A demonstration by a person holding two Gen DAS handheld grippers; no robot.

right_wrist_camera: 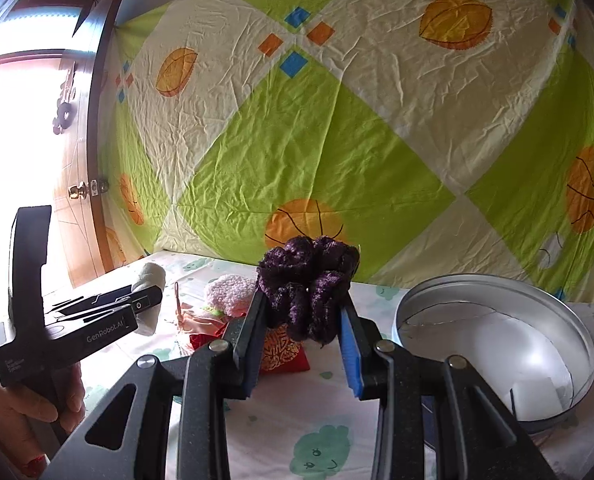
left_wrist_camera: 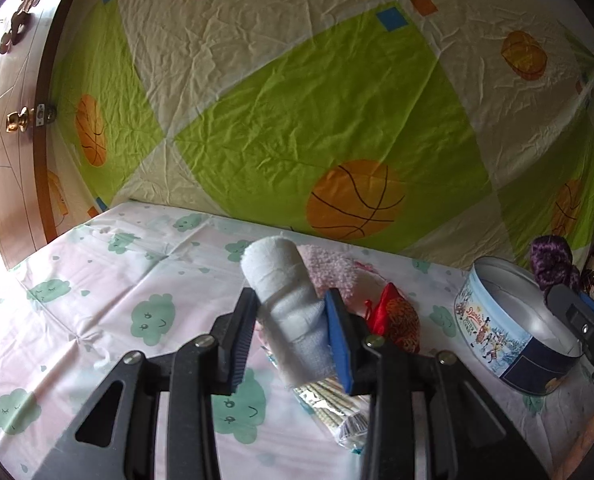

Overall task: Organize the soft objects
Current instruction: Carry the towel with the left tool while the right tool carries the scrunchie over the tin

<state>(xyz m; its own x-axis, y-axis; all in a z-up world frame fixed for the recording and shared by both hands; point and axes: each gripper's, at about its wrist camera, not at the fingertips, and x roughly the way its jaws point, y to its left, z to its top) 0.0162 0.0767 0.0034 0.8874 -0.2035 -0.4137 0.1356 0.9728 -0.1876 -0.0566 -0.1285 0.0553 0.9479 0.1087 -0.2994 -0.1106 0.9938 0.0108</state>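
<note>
Left wrist view: the left gripper clamps a rolled white towel above the tablecloth, its long end leaning forward; it could slip sideways. The round tin sits at the right edge.

Right wrist view: the right gripper pinches a purple scrunchie beside the tin, which looks empty; the fluffy fabric could snag on the pads at release.

A white towel roll, a dark purple scrunchie, and a pink tablecloth printed with green clouds.
</note>
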